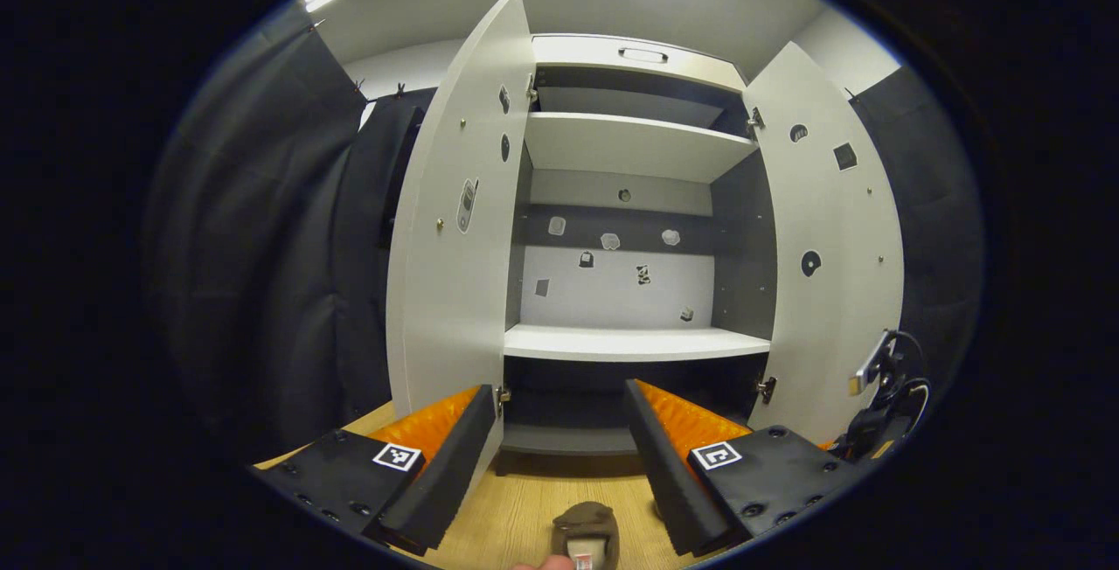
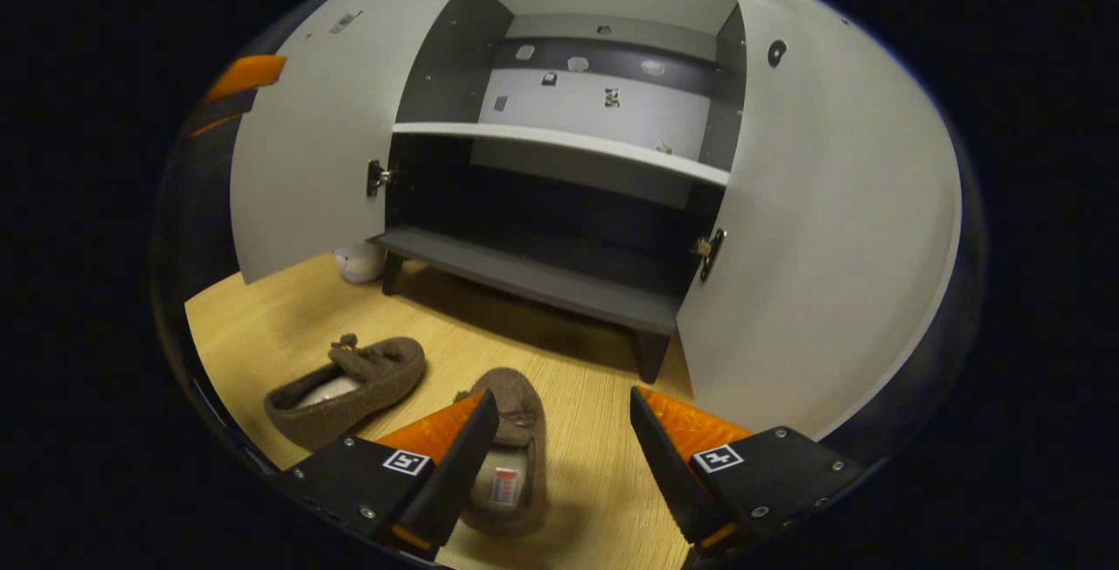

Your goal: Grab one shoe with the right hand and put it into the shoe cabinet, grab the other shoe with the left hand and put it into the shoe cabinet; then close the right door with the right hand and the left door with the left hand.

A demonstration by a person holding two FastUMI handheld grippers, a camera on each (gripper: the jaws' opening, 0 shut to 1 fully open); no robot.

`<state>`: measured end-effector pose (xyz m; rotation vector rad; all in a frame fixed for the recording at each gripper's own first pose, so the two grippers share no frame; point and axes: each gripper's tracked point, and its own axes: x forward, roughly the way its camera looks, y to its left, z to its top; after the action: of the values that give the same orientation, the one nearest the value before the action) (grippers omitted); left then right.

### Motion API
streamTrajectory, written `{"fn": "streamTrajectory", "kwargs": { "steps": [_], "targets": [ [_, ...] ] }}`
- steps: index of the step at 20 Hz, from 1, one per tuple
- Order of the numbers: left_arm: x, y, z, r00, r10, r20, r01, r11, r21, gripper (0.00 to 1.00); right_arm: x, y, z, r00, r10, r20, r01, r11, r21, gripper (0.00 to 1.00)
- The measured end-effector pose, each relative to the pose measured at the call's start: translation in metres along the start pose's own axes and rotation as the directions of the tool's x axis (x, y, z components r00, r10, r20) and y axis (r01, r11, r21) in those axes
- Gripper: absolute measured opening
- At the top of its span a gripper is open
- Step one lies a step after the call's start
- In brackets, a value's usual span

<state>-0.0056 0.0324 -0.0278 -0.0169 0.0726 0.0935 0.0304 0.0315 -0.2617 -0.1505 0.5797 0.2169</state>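
Beside the right gripper, two shoes on floor.

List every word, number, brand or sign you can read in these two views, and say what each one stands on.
No text can be read.
Square markers on the left tongs and the right tongs: coded patterns, no words.
Tag inside the nearer shoe: red print, too blurred to read.
Stickers on the cabinet's back wall: too small to read.

No readable text, brand, number or sign anywhere.
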Motion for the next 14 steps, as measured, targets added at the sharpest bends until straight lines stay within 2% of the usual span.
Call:
{"fn": "streamTrajectory", "kwargs": {
  "steps": [4,7,8,12,14],
  "targets": [
    [-0.001,0.001,-0.002,1.0,0.008,-0.006,-0.008,1.0,0.001,0.94,0.017,-0.004,-0.055,0.988,0.018,-0.151,-0.017,1.0,0.003,0.9],
    [-0.002,0.001,-0.005,1.0,0.01,-0.015,-0.01,1.0,0.005,0.96,0.036,0.001,-0.083,0.969,0.053,-0.242,-0.054,0.999,0.004,0.83],
    [-0.003,0.001,-0.006,1.0,0.01,-0.017,-0.01,1.0,0.008,0.96,0.044,0.007,-0.086,0.963,0.081,-0.257,-0.075,0.997,0.031,0.82],
    [-0.003,0.002,-0.007,1.0,0.016,-0.022,-0.016,1.0,0.008,0.96,0.068,0.01,-0.091,0.955,0.106,-0.278,-0.089,0.993,0.072,0.72],
    [-0.005,0.002,-0.009,0.999,0.018,-0.03,-0.018,1.0,0.005,0.96,0.075,0.018,-0.093,0.946,0.133,-0.294,-0.106,0.989,0.104,0.64]
  ]
}}
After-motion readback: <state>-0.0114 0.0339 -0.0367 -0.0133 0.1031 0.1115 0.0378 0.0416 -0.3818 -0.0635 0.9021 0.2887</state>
